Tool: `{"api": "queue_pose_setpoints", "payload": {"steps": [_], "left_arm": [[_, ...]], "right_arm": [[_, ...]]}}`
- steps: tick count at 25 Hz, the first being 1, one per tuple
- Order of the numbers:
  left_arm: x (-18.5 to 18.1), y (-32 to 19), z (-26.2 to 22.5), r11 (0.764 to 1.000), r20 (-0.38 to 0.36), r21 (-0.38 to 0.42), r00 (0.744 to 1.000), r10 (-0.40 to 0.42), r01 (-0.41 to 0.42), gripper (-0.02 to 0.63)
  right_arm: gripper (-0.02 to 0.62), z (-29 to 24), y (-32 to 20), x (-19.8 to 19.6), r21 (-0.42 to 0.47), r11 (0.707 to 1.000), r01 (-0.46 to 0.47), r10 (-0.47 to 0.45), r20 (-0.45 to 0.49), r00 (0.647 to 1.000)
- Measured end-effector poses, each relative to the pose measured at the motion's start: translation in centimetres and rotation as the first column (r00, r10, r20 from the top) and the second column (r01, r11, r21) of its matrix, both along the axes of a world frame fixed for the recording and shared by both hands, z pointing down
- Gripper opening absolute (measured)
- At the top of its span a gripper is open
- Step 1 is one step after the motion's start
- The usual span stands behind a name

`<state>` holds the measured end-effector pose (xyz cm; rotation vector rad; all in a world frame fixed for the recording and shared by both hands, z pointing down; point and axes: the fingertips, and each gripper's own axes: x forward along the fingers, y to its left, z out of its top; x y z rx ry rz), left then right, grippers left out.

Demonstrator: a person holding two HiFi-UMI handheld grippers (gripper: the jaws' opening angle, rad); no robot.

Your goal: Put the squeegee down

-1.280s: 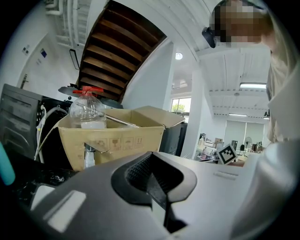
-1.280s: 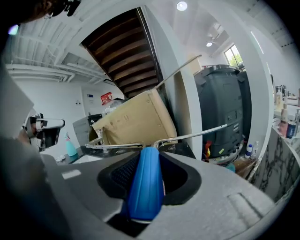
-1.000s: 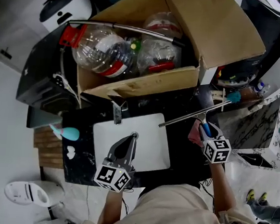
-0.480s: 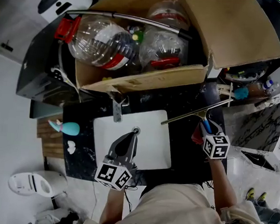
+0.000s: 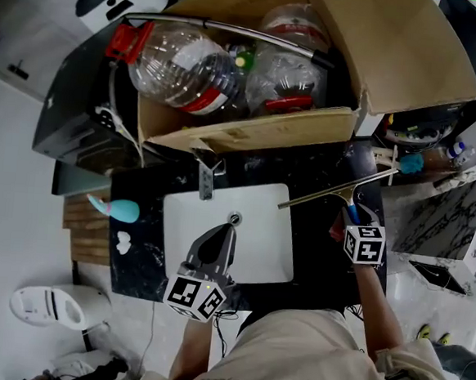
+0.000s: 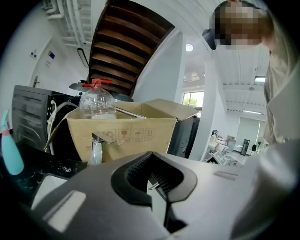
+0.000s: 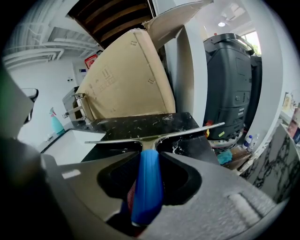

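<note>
Black counter (image 5: 143,219) — 1 squeegee (image 5: 324,195), 2 tongs (image 5: 228,229) (image 5: 353,215)

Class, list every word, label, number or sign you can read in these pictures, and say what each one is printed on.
No words or numbers can be read.
Cardboard box: a row of printed handling symbols, pictures only, no legible wording.
Large clear bottle: red and white label, too blurred to read.
Blue wall plate: too small to read.
Marker cube: black and white square patterns, not text.
</note>
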<state>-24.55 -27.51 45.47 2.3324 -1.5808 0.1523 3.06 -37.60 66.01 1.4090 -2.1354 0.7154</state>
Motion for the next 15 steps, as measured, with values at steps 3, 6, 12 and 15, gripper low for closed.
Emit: {"api": "queue_pose_setpoints", "payload": {"steps": [3, 6, 12, 15], "left_arm": [[-0.3, 0.9, -0.1, 1.000, 0.001, 0.004, 1.000, -0.005, 0.005, 0.014], [-0.8, 1.7, -0.3, 1.000, -0.001, 0.013, 1.000, -0.012, 0.012, 0.014], [-1.0, 2.5, -0.9, 0.999, -0.016, 0.039, 1.000, 0.001, 0.000, 0.014], [-0.8, 2.8, -0.8, 0.998, -0.029, 0.064, 0.999, 0.029, -0.027, 0.014]], "right_arm": [[0.137, 0.1, 0.1, 0.1, 0.005, 1.000, 0.009, -0.009, -0.052, 0.999], [0.143, -0.4, 0.3, 0.3, 0.028, 1.000, 0.007, -0.005, -0.082, 0.997], [0.143, -3.9, 1.1, -0.2, 0.114, 0.993, 0.020, -0.012, -0.070, 0.997], [0.143, -5.8, 2.1, -0.5, 0.144, 0.989, 0.028, -0.020, -0.054, 0.998]]}}
